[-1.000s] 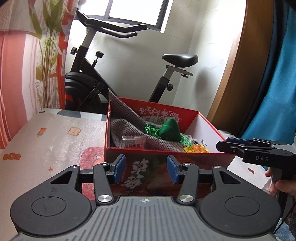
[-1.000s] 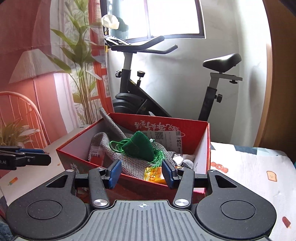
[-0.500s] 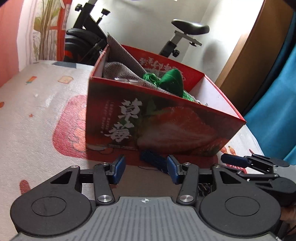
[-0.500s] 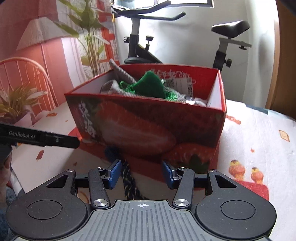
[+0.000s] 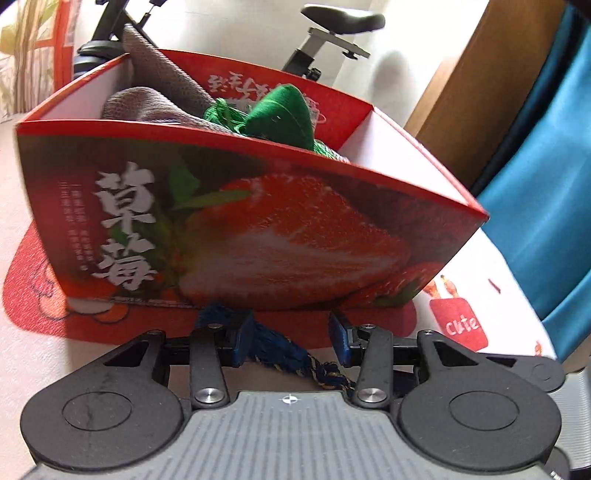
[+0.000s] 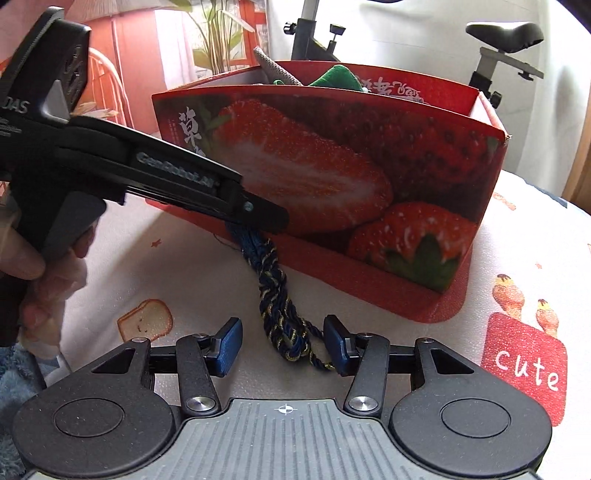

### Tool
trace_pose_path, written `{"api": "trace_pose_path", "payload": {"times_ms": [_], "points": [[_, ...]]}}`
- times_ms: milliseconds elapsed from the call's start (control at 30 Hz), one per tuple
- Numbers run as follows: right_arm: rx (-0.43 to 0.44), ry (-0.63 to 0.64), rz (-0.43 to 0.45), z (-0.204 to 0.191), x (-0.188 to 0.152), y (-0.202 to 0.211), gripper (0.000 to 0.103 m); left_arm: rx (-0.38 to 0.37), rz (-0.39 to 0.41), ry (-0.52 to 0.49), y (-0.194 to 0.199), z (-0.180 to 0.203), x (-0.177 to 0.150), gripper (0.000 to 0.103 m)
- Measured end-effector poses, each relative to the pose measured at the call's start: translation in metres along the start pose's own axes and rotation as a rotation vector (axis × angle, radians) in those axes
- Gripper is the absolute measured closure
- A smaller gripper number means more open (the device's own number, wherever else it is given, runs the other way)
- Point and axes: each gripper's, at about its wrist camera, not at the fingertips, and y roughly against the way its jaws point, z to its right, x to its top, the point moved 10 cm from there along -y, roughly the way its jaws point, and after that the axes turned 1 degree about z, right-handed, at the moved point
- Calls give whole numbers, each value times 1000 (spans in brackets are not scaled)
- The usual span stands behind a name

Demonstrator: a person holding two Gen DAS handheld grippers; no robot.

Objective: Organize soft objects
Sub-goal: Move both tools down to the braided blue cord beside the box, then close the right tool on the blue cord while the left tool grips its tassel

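Note:
A dark blue braided cord with gold flecks [image 6: 275, 295] lies on the table against the front of the red strawberry box [image 6: 332, 166]. Its tasselled end [image 5: 273, 350] sits between the jaws of my left gripper [image 5: 290, 339], which are closing; only the left pad touches it. In the right wrist view the left gripper [image 6: 264, 221] reaches in from the left over that tassel. My right gripper [image 6: 282, 347] stands open around the cord's other end, its pads apart from it. Inside the box [image 5: 258, 240] lie a green pouch [image 5: 284, 114] and a grey knit cloth [image 5: 155, 99].
A person's hand [image 6: 22, 258] holds the left gripper's handle. The table wears a white cover with cartoon prints [image 6: 524, 362]. An exercise bike [image 6: 506, 33] stands behind the box, a blue curtain [image 5: 546, 184] and a wooden door [image 5: 480, 92] to the right.
Both grippers have dropped from above the box to the table in front of it. The blue cord has come between both pairs of jaws. The left jaws have narrowed a little.

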Motion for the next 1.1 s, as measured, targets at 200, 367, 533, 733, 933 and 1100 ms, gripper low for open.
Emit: {"api": "trace_pose_path", "payload": {"times_ms": [200,367,533,733,933,1100], "points": [[4,26,-7,6,-2,2,82,50,-16,-47,-14,-9,-2,56],[-5,22,-10,16,-1,3,94,52,-21,-114,-15,-14,-8,61],[-27,9,-4,28,2,0,94,37,-28,-133,-5,-16,-20,61],[-43,-5,0,40,9,-7,94,7,-60,-141,13,-18,-33,61],[-47,23,-6,47,17,-15,94,-37,15,-228,31,-18,-17,44],[-46,30,-10,50,20,-18,94,-86,8,-288,15,-21,-15,44]]}}
